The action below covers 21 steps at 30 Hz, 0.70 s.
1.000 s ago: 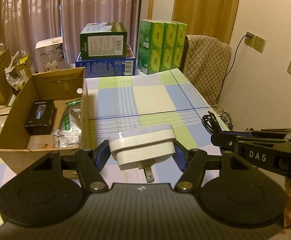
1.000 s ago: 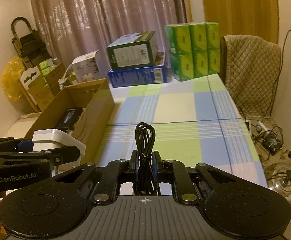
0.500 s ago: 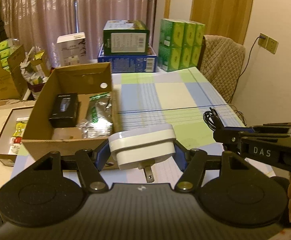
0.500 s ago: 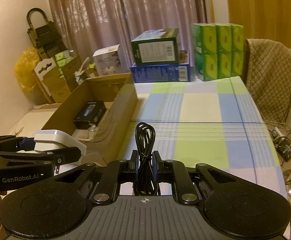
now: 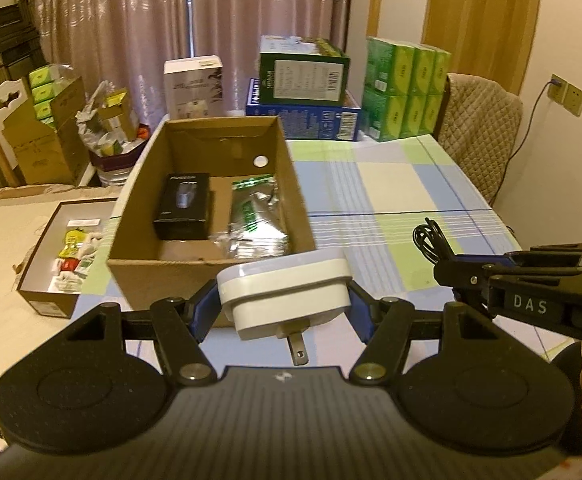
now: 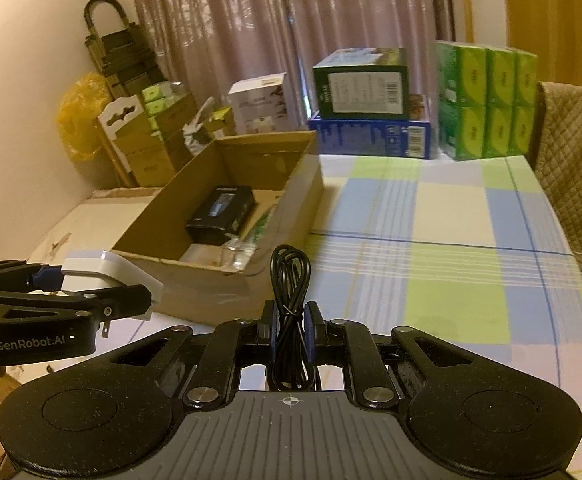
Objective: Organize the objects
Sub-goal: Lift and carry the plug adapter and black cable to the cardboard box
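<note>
Just ahead of my left hand-held gripper (image 5: 285,304), clamped on the white plug adapter (image 5: 285,294), sits the cardboard box (image 5: 211,264) already holding a black box (image 5: 182,211) and foil packets (image 5: 253,216), while my right hand-held gripper (image 6: 291,320) pinches the coiled black cable (image 6: 290,280); both remain to go in.

Both matte-black claws (image 5: 284,304) (image 6: 290,322) have blue finger pads, silver screws and white lettering.

A checked tablecloth (image 5: 391,188) is covering the table. An open cardboard box (image 5: 211,276) is sitting on it, with stacked cartons (image 6: 371,136) standing at the far edge.
</note>
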Motion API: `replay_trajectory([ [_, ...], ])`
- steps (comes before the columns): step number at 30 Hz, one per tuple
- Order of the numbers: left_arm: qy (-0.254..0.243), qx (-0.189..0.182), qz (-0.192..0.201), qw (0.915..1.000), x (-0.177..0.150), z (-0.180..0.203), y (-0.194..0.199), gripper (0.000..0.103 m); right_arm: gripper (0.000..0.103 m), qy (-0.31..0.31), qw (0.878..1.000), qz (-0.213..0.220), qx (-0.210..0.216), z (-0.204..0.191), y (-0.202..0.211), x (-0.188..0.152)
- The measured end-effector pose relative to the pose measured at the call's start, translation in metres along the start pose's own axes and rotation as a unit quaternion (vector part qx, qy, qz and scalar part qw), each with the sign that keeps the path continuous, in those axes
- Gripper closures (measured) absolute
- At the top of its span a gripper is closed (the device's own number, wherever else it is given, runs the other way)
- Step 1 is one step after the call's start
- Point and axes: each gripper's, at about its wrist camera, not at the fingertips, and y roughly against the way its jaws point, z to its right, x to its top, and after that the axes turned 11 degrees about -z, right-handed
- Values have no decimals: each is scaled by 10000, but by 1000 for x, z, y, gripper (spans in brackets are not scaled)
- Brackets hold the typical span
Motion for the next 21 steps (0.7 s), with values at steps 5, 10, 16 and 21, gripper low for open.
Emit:
replay_trajectory([
  [5,101,101,-28,9999,-2,-18,2,41,93,160,9998,-15,94,-16,-9,6],
  [10,148,206,-31,9997,0,-33,5,41,93,263,9995,-48,175,-30,-19,13],
  [16,143,305,-63,9994,8,-49,2,41,93,362,9989,-86,273,-42,-32,24],
  [21,127,288,-86,9995,18,-57,-2,41,93,380,9987,-61,336,-47,-41,38],
])
